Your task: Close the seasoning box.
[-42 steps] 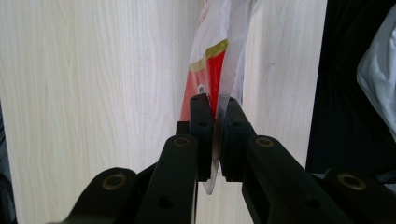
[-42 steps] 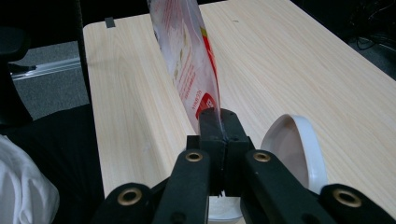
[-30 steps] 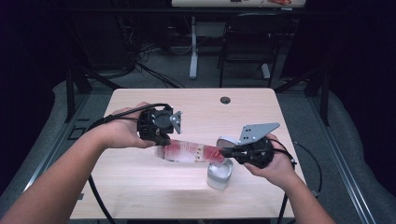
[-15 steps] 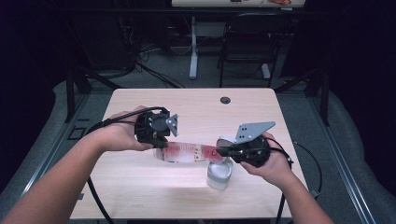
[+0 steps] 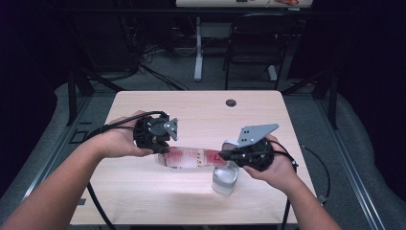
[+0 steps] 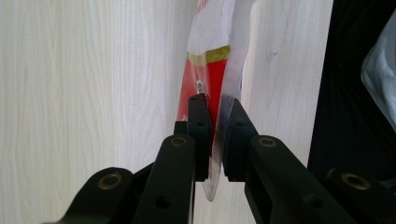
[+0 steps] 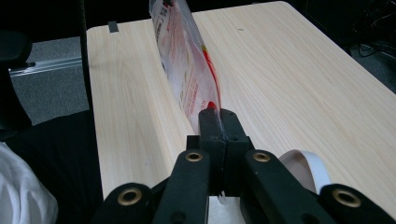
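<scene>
high view showed a wooden table [image 5: 143, 201] with a person's two forearms coming in from the bottom edge. the left gripper [image 5: 163, 149] and the right gripper [image 5: 221, 155] held between them a clear plastic bag [image 5: 189, 158] with red print. the bag was stretched almost level between the two grippers, a little above the table, over its front half. the left gripper was clamped on the left end of the bag, and the right gripper was clamped on the right end. a grey plate [image 5: 256, 133] stood on top of the right gripper. just below the right gripper a white cup [image 5: 225, 179] stood upright on the table, under the right end of the bag; whether the bag touched it could not be told. a small dark hole [image 5: 231, 102] was in the table near its far edge, well apart from the bag.

left gripper view showed the left gripper [image 6: 215, 116] with its jaws pressed on the edge of the bag [image 6: 205, 79]; a thin gap stayed between the pads, and the film was inside this gap. the bag there was red with a gold band, and white above it.

right gripper view showed the right gripper [image 7: 218, 116] with its jaws fully together on the thin edge of the bag [image 7: 187, 79], which ran away from the jaws over the table [image 7: 289, 79]. the rim of the cup [image 7: 310, 170] was just beside the right jaw.
</scene>
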Available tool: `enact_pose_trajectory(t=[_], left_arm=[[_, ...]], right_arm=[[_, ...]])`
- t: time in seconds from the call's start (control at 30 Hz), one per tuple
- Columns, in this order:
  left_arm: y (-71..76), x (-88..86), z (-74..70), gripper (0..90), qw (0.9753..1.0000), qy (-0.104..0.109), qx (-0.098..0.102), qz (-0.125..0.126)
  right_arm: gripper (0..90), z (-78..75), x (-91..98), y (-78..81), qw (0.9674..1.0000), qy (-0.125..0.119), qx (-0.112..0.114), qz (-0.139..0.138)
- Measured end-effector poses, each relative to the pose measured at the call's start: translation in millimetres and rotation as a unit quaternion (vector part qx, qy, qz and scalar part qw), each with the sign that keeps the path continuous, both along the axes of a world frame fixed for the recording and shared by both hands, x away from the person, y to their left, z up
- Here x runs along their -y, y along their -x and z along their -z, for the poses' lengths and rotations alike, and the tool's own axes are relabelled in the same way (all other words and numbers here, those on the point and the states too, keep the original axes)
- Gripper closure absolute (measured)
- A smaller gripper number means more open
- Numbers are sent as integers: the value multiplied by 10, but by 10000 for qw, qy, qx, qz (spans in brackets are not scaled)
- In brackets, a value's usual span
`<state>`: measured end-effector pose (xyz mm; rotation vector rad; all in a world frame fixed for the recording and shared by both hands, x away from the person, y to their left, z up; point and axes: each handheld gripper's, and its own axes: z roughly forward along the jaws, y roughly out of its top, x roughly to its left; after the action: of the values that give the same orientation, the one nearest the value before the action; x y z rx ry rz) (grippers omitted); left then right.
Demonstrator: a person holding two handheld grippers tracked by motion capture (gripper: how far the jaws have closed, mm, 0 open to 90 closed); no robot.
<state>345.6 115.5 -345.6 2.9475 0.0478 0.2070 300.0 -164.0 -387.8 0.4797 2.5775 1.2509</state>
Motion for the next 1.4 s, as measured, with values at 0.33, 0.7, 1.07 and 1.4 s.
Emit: enact_pose_trajectory(t=[0.33,0.7,1.07,1.4], left_arm=[[-5,-39,107,803,9999,62,46,-72],[-8,-62,201,750,9998,52,108,-143],[9,-32,273,724,9996,183,138,-137],[44,95,309,736,9996,218,164,-2]], right_arm=[[900,-12,-55,-12,10000,58,12,30],[900,-23,-141,-35,10000,34,37,60],[900,-17,-201,-49,10000,53,-13,27],[900,6,-221,-57,10000,52,-60,41]])
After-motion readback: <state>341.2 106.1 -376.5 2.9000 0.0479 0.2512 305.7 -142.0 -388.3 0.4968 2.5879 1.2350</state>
